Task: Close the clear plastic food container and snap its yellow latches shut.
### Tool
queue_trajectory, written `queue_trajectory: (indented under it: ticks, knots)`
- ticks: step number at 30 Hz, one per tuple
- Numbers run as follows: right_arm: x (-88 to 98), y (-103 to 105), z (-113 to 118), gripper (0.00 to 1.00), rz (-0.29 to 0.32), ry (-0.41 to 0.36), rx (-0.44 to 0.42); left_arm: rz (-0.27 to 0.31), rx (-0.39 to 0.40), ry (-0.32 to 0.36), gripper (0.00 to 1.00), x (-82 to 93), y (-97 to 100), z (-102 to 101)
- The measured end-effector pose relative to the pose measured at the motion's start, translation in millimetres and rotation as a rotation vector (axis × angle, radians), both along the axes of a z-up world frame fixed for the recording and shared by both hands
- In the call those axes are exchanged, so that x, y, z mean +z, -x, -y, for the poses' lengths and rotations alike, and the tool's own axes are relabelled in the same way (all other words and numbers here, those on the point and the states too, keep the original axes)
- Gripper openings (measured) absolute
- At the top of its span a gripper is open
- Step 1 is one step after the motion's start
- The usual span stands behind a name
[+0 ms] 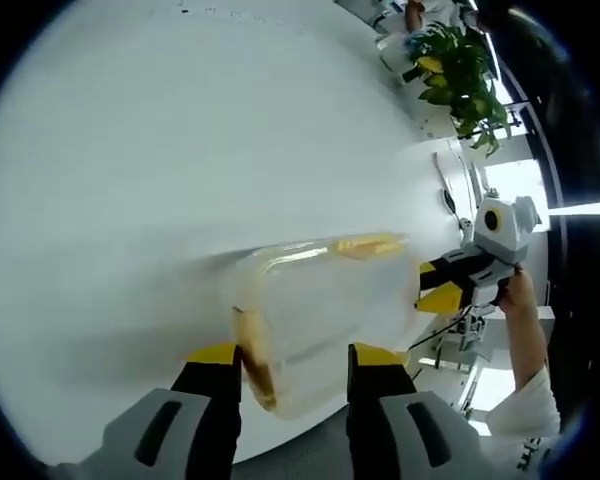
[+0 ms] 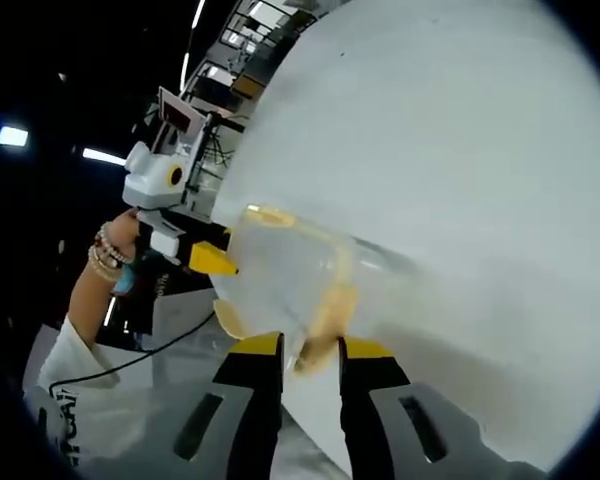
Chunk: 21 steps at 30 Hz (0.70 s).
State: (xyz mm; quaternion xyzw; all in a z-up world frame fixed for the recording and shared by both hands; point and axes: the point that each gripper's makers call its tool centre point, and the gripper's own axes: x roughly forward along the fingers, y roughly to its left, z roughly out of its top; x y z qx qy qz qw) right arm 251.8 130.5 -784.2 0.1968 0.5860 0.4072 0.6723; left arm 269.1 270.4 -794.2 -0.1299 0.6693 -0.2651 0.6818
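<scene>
Container: the clear plastic rectangular food container [image 1: 325,320] with yellow latches lay on the white round table [image 1: 180,150], near its edge, lid apparently on.
Long axis: in the left gripper view it ran from that claw's tips across toward the other claw.
Latches: one yellow latch [image 1: 252,360] sat at the end by the left claw, another yellow latch [image 2: 330,315] at the end by the right claw, a third on the far long side [image 1: 365,245].
Left gripper [image 1: 295,355]: jaws moderately apart, straddling the container's near end; no firm grip visible.
Right gripper [image 2: 310,347]: jaws narrow, the latch between the tips; contact could not be told.
Nearer: each claw was at its own end.
</scene>
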Motion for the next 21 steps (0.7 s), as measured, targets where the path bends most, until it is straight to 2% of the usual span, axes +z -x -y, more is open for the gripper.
queue_trajectory:
  ticks: [3,5,7,9,10,11,12,15,18,20,21]
  knots:
    - [0.0,0.1,0.3,0.18,0.013,0.009,0.003,0.020,-0.012,-0.010,0.36,1.2,-0.7,1.2]
    - [0.2,0.3,0.0,0.18,0.021,0.014,0.005,0.068,-0.038,-0.026,0.37,1.8,-3.5,0.6]
    - [0.4,0.1,-0.1,0.19,0.035,0.022,0.005,0.087,-0.029,-0.033,0.38,3.4,-1.9,0.2]
    - [-0.3,0.4,0.7,0.19,0.010,0.029,-0.013,0.113,-0.027,-0.055,0.44,1.5,-3.6,-4.5]
    - [-1.7,-0.3,2.9,0.20,0.003,0.044,-0.012,0.142,-0.053,-0.068,0.47,0.6,-5.9,-9.3]
    - [-2.2,-1.2,4.2,0.23,0.009,0.053,-0.012,0.161,-0.072,-0.066,0.48,0.3,-6.4,-11.7]
    - [-5.6,-6.8,10.0,0.26,0.048,0.099,-0.012,0.168,-0.057,-0.063,0.48,2.0,-8.5,-15.3]
    - [-5.1,-11.8,20.5,0.34,0.114,0.167,0.028,0.266,-0.044,-0.076,0.41,9.5,-22.2,-28.1]
    - [6.1,-16.2,22.7,0.24,0.131,0.164,0.037,0.349,-0.047,-0.093,0.39,21.4,-34.4,-39.7]
    - [17.3,-26.2,19.6,0.24,0.149,0.133,0.001,0.396,-0.041,-0.051,0.35,33.5,-40.2,-37.4]
    - [26.4,-31.7,13.0,0.26,0.160,0.090,-0.022,0.423,-0.030,-0.006,0.31,41.4,-43.0,-33.0]
